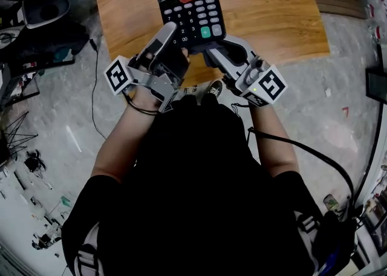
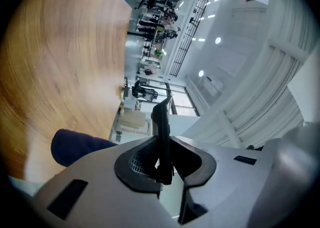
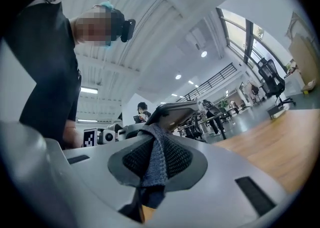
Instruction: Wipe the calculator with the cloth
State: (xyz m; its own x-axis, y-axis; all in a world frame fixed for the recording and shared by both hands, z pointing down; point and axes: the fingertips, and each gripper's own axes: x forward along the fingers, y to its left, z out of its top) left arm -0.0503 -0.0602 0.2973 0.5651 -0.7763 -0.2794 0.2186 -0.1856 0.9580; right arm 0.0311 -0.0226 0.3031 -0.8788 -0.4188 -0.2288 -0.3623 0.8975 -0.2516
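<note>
Clamps left gripper (image 2: 164, 163) jaws on the lower edge of the calculator (image 1: 188, 9) above the table (image 1: 272, 8), right gripper (image 3: 156, 164) jaws on the limp cloth (image 3: 155, 144); probably light, stiff, slick, best gripped by edges.

Grey left tool (image 1: 172, 31) and right tool (image 1: 210, 51), black shirt (image 1: 199, 196).

Your grey plastic left gripper (image 2: 165, 169) filled the bottom of the left gripper view. Its jaws were closed on the lower edge of a thin black plastic calculator (image 2: 161, 122), seen edge-on and standing nearly upright. A pale brown wooden tabletop (image 2: 60, 62) curved across the left. A dark blue rounded shape (image 2: 75, 147), too unclear to identify, sat just left of the jaws. Behind lay a bright white hall with ceiling lights (image 2: 218, 40).
</note>
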